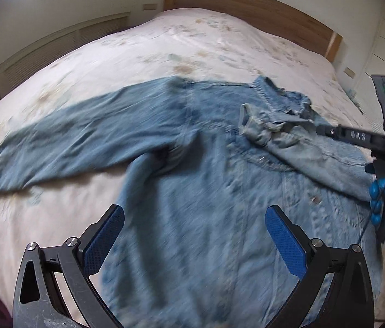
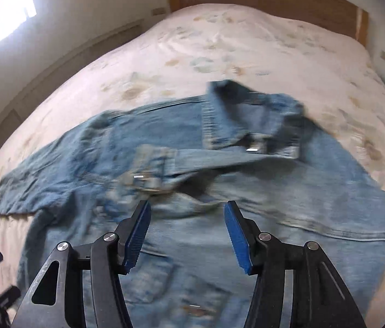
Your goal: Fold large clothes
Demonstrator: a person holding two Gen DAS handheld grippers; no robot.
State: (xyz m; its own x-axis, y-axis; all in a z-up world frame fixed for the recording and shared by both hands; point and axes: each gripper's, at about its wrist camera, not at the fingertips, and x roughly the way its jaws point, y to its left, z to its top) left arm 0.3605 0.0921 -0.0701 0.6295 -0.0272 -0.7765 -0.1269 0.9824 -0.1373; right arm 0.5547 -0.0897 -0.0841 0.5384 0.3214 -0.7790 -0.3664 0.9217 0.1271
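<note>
Denim jacket (image 1: 219,191) on bed (image 1: 165,54): right sleeve (image 2: 206,161) folded across; left gripper (image 1: 194,235) and right gripper (image 2: 187,235), both agape and empty, should next pinch the 9 o'clock sleeve (image 1: 69,142) by its cuff.

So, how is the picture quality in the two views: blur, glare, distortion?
Left wrist view: the denim jacket is smeared by motion blur, the left hand-held gripper stays sharp, and the fisheye curves the bed. Right wrist view: similar blur on the jacket, and the window at top left is blown out white.
</note>
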